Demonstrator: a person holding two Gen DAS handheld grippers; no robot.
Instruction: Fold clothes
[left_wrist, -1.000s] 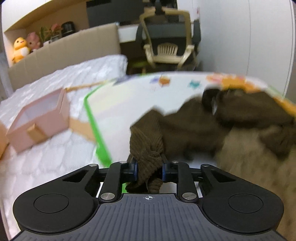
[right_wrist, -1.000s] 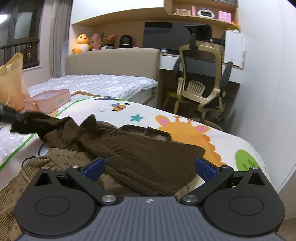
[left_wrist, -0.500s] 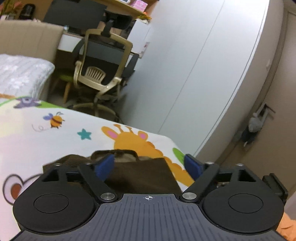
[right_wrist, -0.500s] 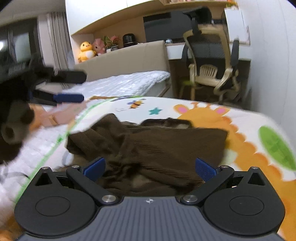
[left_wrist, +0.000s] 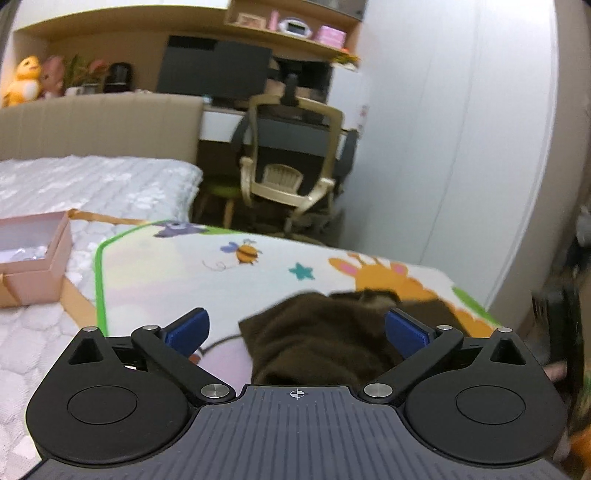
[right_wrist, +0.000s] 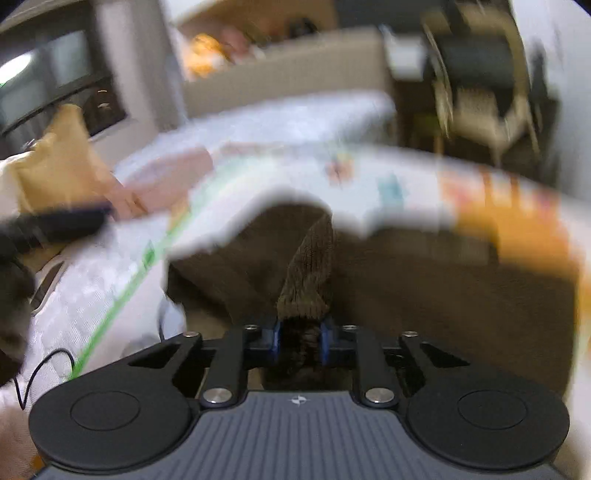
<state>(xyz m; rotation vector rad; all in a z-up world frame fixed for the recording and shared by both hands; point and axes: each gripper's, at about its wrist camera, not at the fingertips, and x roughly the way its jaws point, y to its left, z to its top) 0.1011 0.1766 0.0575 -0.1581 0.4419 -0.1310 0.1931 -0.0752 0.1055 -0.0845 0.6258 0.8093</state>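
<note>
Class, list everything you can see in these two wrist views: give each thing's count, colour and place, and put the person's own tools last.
brown garment: one, dark brown, on the mat ahead of both grippers
play mat: one, white with a green border and cartoon animals, spread on the bed
bed cover: one, white quilted, under the mat
gift box: one, pink, open, left of the mat
office chair: one, cream and black, at the desk
monitor: one, black, on the desk
plush toys: two, yellow and pink, on the ledge behind the headboard
left gripper: black with blue pads, jaws opening, pads clear of the cloth
right gripper: black with blue pads, jaws closing, pinching a fold of the garment
</note>
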